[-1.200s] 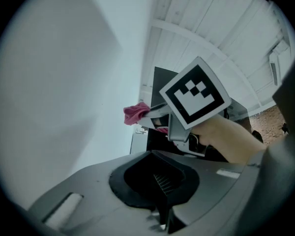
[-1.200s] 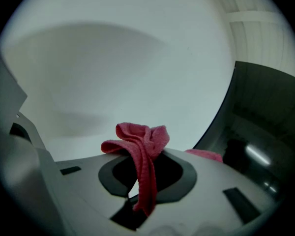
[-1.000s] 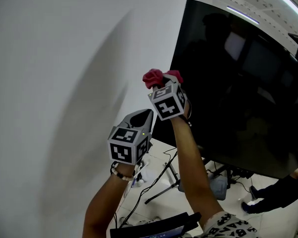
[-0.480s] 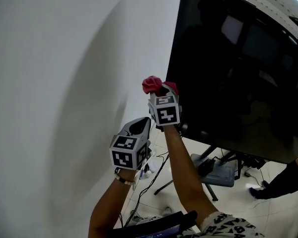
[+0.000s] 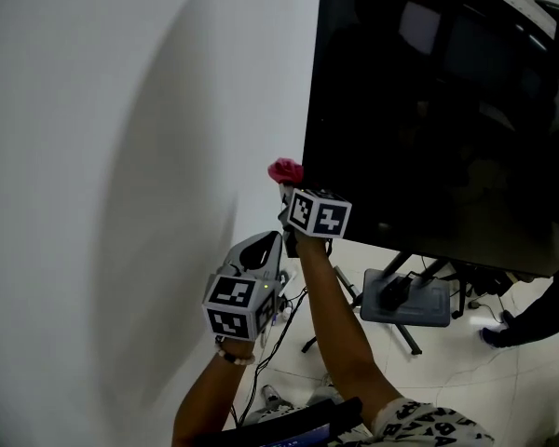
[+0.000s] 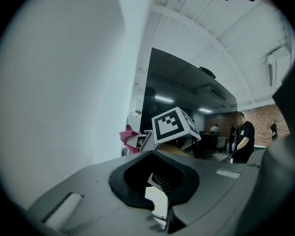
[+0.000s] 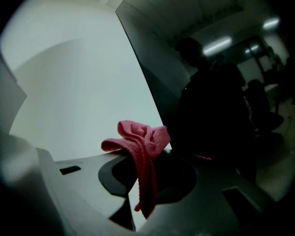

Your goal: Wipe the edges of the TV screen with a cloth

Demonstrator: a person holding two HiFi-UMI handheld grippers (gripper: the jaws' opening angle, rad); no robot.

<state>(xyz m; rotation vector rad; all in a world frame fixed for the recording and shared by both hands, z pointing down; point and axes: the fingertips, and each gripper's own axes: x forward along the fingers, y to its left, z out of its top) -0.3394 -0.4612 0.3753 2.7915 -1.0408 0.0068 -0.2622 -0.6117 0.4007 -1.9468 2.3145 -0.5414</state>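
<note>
A large black TV screen (image 5: 447, 110) stands on a stand in front of the white wall. My right gripper (image 5: 289, 186) is shut on a pink cloth (image 5: 285, 170), which sits against the TV's left edge near its lower left corner. In the right gripper view the pink cloth (image 7: 140, 146) bunches between the jaws beside the dark TV screen (image 7: 211, 107). My left gripper (image 5: 261, 254) hangs lower, below the right one, shut with nothing in it. The left gripper view shows the pink cloth (image 6: 129, 137) and the TV screen (image 6: 187, 102) beyond.
The white wall (image 5: 121, 156) fills the left side. Under the TV a stand base (image 5: 405, 298) and cables (image 5: 284, 329) lie on the pale floor. A person in dark clothes (image 5: 540, 310) is at the far right.
My right gripper has slid down the TV's left edge with the cloth, from mid-height toward the lower corner. The left gripper stayed below it.
</note>
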